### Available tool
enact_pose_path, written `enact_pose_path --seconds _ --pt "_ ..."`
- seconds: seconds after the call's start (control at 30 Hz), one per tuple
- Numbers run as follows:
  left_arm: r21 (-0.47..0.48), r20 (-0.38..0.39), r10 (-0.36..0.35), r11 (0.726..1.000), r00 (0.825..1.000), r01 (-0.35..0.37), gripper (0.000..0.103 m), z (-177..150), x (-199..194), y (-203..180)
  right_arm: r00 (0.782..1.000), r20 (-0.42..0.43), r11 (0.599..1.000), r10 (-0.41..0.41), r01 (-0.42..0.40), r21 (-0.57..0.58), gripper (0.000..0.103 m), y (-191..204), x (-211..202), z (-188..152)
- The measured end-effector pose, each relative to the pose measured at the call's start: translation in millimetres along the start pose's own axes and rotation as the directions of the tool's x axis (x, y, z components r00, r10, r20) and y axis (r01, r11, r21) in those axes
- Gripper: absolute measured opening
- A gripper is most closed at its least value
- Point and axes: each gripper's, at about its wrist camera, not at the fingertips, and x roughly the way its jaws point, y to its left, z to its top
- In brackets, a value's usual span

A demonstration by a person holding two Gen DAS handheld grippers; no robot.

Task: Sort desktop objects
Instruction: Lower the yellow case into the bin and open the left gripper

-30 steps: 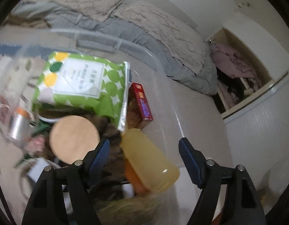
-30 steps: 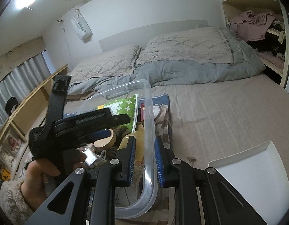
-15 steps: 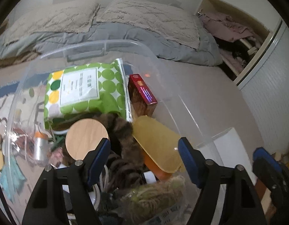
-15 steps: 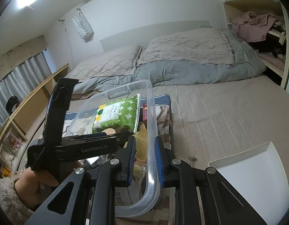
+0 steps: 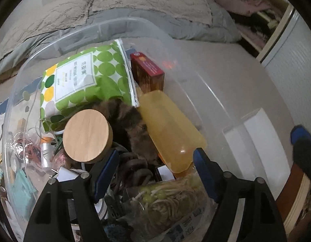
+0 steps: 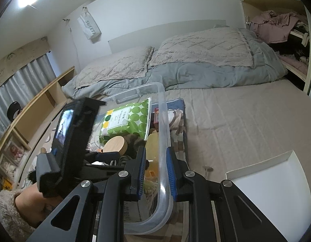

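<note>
The bin (image 5: 205, 84) — clear plastic, full of small things — is sitting on the bed (image 6: 246, 125) and filling most of the left wrist view. The right gripper (image 6: 155, 168) is clamping the bin's rim at lower centre of its frame, one blue pad on each side of the wall, jaws closed on it. The left gripper (image 5: 155, 173) is hanging over the bin's contents at the bottom of its frame; its jaws are opening, with nothing pressed between the pads — only a dark coil (image 5: 133, 171) and a brown furry thing (image 5: 133, 125) lying below the gap.

Inside the bin, a green dotted pouch (image 5: 88, 80) is lying at upper left, a red box (image 5: 147, 70) is standing just right of it, and a yellow case (image 5: 169, 129) is slanting down at centre right. A wooden lid (image 5: 86, 135) is sitting at centre left, just beside the left pad. A packet of noodles (image 5: 167, 199) is lying at the bottom, between the two fingers.

In the right wrist view a hand (image 6: 32, 203) in a fleecy sleeve is holding the left gripper at lower left. A white tray (image 6: 276, 191) is resting on the bed at lower right, apart from the bin.
</note>
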Motion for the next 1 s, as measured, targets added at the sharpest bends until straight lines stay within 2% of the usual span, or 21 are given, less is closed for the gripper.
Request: enact_pose_path --seconds 0.2,0.33,0.63,0.8,1.0 --pt "-0.039 -0.038 -0.014 0.999 0.999 0.012 0.083 0 7 8 1.000 -0.003 1.000 0.009 -0.009 0.013 0.021 -1 -1 1" --pt "-0.019 -0.045 0.001 1.000 0.999 -0.002 0.084 0 8 3 1.000 -0.014 1.000 0.012 -0.012 0.007 0.021 1 1 -1" --pt "-0.045 0.036 -0.026 0.999 0.999 0.028 0.079 -4 -16 14 1.000 -0.009 1.000 0.011 -0.011 -0.007 0.021 5 0 -4" --pt "0.010 0.094 -0.014 1.000 0.995 0.013 0.079 -18 -32 14 1.000 -0.011 1.000 0.006 -0.006 -0.011 0.021 6 1 -5" --pt "0.052 0.166 -0.032 0.998 0.986 0.024 0.081 -34 -53 18 1.000 -0.013 1.000 0.000 -0.001 -0.031 0.021 12 3 -8"
